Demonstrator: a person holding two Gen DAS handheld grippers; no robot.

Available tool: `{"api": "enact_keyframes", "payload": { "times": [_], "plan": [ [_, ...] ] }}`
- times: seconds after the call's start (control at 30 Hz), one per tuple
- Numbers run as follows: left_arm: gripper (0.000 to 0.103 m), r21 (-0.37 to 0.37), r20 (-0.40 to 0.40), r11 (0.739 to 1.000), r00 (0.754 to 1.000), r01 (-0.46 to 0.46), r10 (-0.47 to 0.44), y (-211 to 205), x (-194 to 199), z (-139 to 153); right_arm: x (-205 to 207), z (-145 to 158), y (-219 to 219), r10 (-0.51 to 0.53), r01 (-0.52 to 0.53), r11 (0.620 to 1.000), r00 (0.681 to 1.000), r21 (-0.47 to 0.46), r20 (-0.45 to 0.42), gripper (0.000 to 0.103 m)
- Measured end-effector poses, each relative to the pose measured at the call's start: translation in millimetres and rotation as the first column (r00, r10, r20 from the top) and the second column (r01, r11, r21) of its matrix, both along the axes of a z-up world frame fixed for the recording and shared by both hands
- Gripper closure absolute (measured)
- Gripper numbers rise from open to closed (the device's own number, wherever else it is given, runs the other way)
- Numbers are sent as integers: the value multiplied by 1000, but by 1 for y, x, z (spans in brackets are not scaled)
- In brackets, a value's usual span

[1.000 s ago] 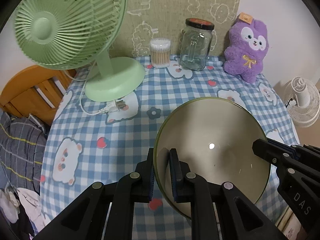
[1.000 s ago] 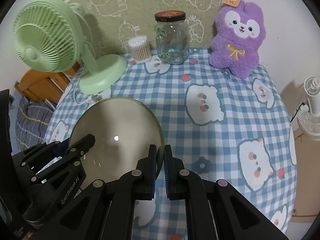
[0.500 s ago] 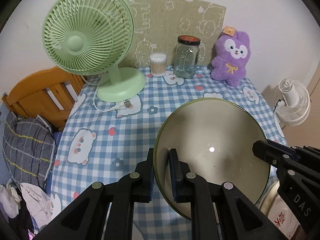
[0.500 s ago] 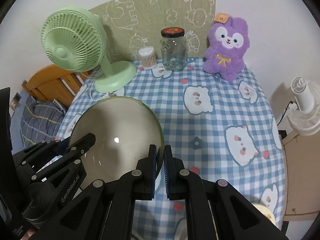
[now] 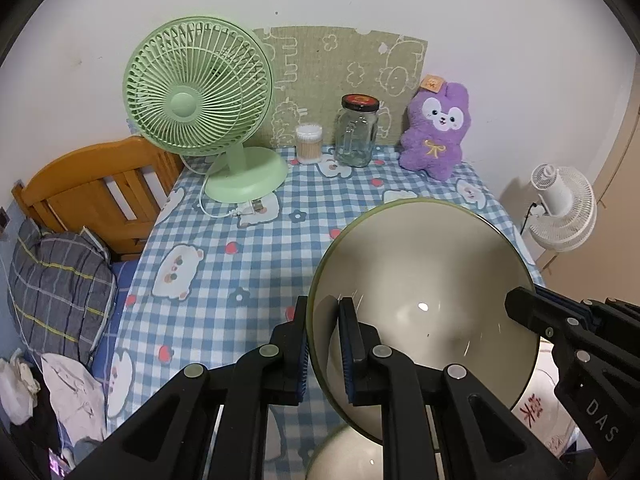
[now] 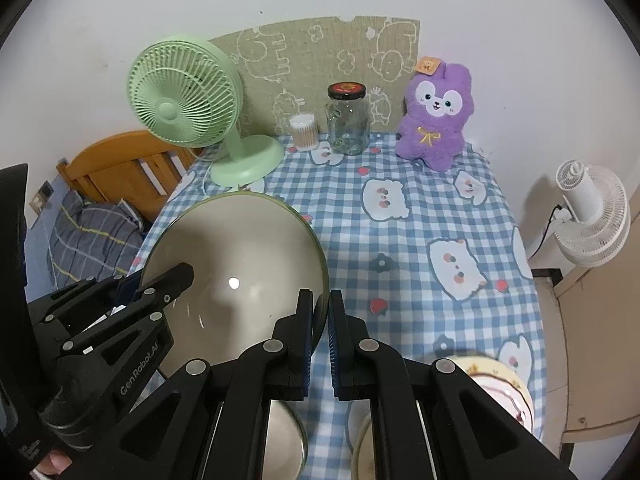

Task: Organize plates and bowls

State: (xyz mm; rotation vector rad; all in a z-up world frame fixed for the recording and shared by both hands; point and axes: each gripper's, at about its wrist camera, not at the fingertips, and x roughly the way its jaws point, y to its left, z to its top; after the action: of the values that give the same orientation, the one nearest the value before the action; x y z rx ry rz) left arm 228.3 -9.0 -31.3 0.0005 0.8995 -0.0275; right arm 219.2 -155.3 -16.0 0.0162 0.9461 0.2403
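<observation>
A large beige bowl with a green rim [image 5: 424, 304] hangs tilted above the checked tablecloth [image 5: 248, 256], carried between both grippers. My left gripper [image 5: 323, 312] is shut on its left rim, one pad inside and one outside. My right gripper [image 6: 318, 308] is shut on the opposite rim of the same bowl [image 6: 240, 272]. Each gripper shows in the other's view: the right one [image 5: 520, 304] and the left one [image 6: 180, 276]. Below, at the table's near edge, lie another pale bowl [image 6: 284, 432], a cream dish [image 6: 360, 448] and a flower-patterned plate [image 6: 504, 384].
At the back of the table stand a green desk fan [image 5: 200, 92], a cotton-swab tub [image 5: 309, 144], a glass jar [image 5: 357, 132] and a purple plush toy [image 5: 436, 132]. A wooden bed frame [image 5: 100, 192] and pillow are at the left, a white fan [image 6: 592, 216] at the right.
Both grippers have risen and pulled back from the wall with the bowl held between them. The table looks smaller, and other dishes have come into view at its near edge.
</observation>
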Motion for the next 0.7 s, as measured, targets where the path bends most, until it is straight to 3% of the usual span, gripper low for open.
{"api": "enact_keyframes", "payload": {
  "times": [0.7],
  "plan": [
    [92,-2,20,1000,1000,-3,3,8,-78,-10,-78,-12,7,38,-38,999,999,-10,-13,93]
  ]
}}
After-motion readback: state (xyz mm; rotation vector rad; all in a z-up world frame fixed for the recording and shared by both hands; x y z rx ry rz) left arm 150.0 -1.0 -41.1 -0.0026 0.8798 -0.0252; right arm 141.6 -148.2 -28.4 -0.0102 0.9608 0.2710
